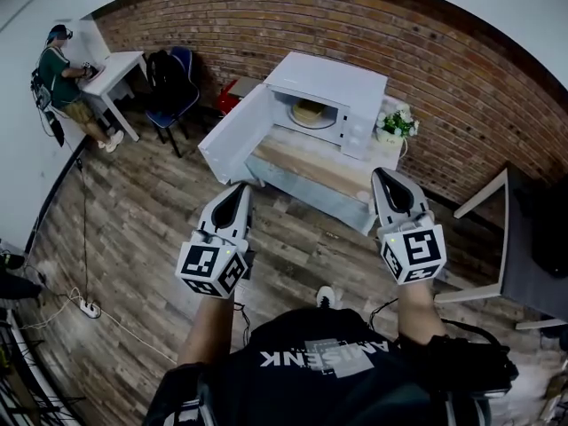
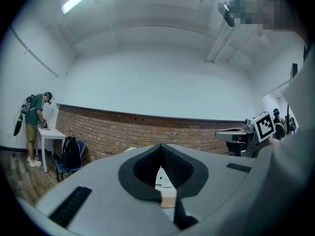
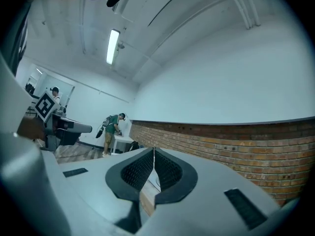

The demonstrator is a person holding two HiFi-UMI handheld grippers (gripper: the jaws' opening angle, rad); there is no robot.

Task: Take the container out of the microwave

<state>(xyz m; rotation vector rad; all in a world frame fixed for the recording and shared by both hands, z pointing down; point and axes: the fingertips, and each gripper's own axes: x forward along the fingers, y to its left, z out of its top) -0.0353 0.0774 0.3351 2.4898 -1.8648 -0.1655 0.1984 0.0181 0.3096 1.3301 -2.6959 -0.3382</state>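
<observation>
A white microwave (image 1: 342,91) stands on a low table (image 1: 311,174) against the brick wall, its door (image 1: 232,134) swung open to the left. Inside it sits a round tan container (image 1: 311,112) on the turntable plate. My left gripper (image 1: 241,188) is held over the floor in front of the door, jaws together and empty. My right gripper (image 1: 382,174) hovers by the table's right corner, also shut on nothing. Both point level toward the wall. In the left gripper view the left gripper (image 2: 161,149) has its jaws meeting; the right gripper (image 3: 154,151) looks the same in its own view.
A small pot of white flowers (image 1: 395,124) stands right of the microwave. A blue chair with a black backpack (image 1: 171,82) and a person at a white desk (image 1: 64,78) are at far left. A grey chair (image 1: 524,238) is at right, a power strip (image 1: 89,308) on the floor.
</observation>
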